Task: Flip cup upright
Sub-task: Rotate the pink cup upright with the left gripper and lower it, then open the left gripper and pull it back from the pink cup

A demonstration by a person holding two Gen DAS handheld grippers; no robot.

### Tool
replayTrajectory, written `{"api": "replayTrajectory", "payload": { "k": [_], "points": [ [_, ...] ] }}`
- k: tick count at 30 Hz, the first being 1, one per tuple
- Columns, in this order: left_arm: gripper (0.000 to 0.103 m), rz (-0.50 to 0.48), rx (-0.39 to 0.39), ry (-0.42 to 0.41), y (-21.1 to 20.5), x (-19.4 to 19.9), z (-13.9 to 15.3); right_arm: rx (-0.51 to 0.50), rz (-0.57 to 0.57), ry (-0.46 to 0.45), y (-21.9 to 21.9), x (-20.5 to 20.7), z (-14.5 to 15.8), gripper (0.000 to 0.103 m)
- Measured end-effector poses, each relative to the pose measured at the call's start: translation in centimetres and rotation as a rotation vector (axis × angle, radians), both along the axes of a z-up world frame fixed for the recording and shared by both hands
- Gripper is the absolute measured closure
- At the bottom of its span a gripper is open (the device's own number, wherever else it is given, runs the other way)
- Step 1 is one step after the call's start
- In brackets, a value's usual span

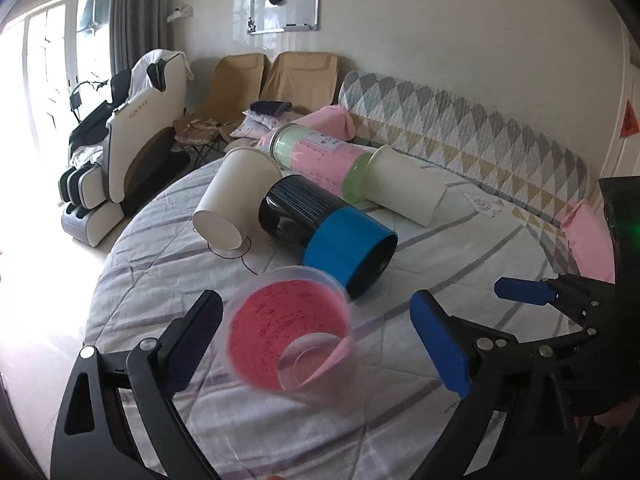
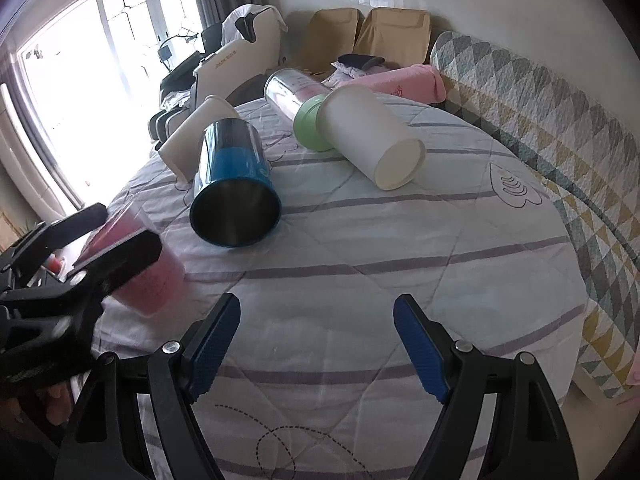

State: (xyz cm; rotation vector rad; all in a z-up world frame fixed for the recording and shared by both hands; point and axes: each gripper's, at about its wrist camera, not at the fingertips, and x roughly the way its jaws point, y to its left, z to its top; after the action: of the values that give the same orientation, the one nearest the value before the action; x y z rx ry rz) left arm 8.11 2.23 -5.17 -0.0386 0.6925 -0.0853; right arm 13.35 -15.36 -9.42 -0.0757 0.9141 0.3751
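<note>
A clear plastic cup with a pink-red lining [image 1: 288, 328] stands tilted between my left gripper's fingers, mouth toward the camera, blurred by motion. My left gripper [image 1: 320, 332] is open around it; neither pad presses it. In the right wrist view the cup [image 2: 144, 276] shows at the left behind the left gripper [image 2: 108, 240]. My right gripper [image 2: 316, 340] is open and empty over the quilt, and shows at the right of the left wrist view [image 1: 476, 304].
Other cups lie on their sides on the round quilted table [image 2: 400, 240]: a blue-and-black one [image 1: 328, 228], two white paper ones [image 1: 236, 204] [image 1: 404, 184], and a green-and-pink tumbler [image 1: 320, 156]. A sofa [image 1: 480, 128] and a massage chair [image 1: 132, 152] stand behind.
</note>
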Motion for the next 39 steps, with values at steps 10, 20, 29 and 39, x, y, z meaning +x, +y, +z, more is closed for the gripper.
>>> {"api": "replayTrajectory", "payload": {
  "k": [10,20,29,39],
  "points": [
    [0.003,0.034,-0.05,-0.016,1.0,-3.3,1.8,-0.028,-0.006,-0.027,0.0,-2.1,1.4,0.023],
    [0.001,0.074,-0.03,-0.001,-0.1,-7.5,3.1,-0.09,-0.071,-0.084,-0.4,-5.0,3.0,0.023],
    [0.0,0.148,0.043,-0.005,-1.1,-10.1,3.8,-0.136,-0.127,-0.153,-1.0,-7.3,4.6,0.023],
    [0.0,0.16,0.039,-0.027,-1.3,-11.5,4.4,-0.129,-0.151,-0.2,-1.4,-9.0,5.8,0.023]
  ]
}}
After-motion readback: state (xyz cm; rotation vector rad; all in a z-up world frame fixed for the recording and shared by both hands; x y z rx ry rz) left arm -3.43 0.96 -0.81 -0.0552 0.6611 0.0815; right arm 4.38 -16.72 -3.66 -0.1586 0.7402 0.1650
